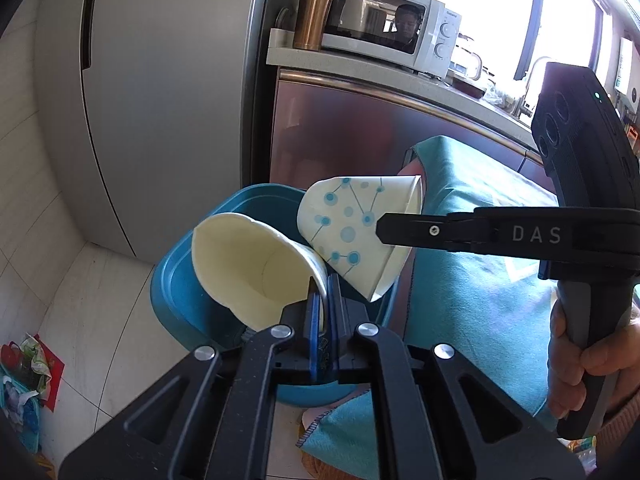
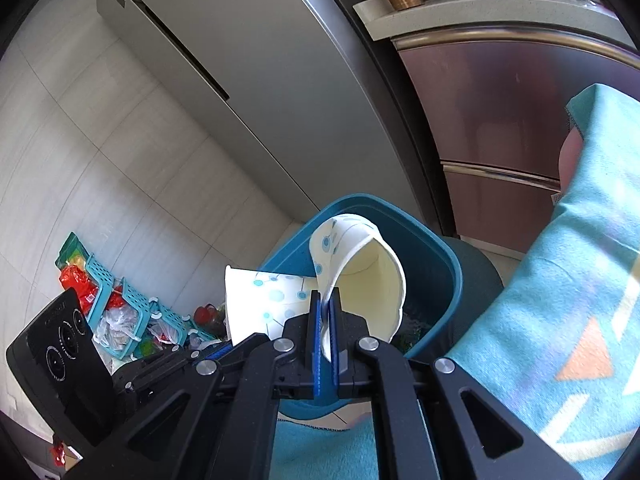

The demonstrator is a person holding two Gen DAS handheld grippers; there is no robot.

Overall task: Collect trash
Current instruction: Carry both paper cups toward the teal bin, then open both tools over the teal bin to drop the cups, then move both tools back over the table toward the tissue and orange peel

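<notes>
Two squashed white paper cups with blue dots hang over an open blue bin point(image 1: 180, 280) point(image 2: 448, 256). In the left wrist view my left gripper point(image 1: 325, 285) is shut on the rim of one cup point(image 1: 248, 264), whose pale inside faces the camera. My right gripper point(image 1: 380, 229) reaches in from the right, shut on the other cup point(image 1: 344, 232). From the right wrist view, the right gripper point(image 2: 325, 300) pinches that cup's point(image 2: 360, 276) wall above the bin mouth. The left gripper point(image 2: 218, 354) holds its cup point(image 2: 260, 304) just left of it. The two cups nearly touch.
A grey fridge point(image 1: 160, 100) stands behind the bin, with a steel cabinet point(image 1: 340, 128) beside it. A teal blanket point(image 1: 472, 280) drapes close on the right. Teal baskets with bags and wrappers point(image 2: 116, 312) lie on the tiled floor. A microwave point(image 1: 392, 28) and copper tumbler point(image 1: 314, 12) sit on the counter.
</notes>
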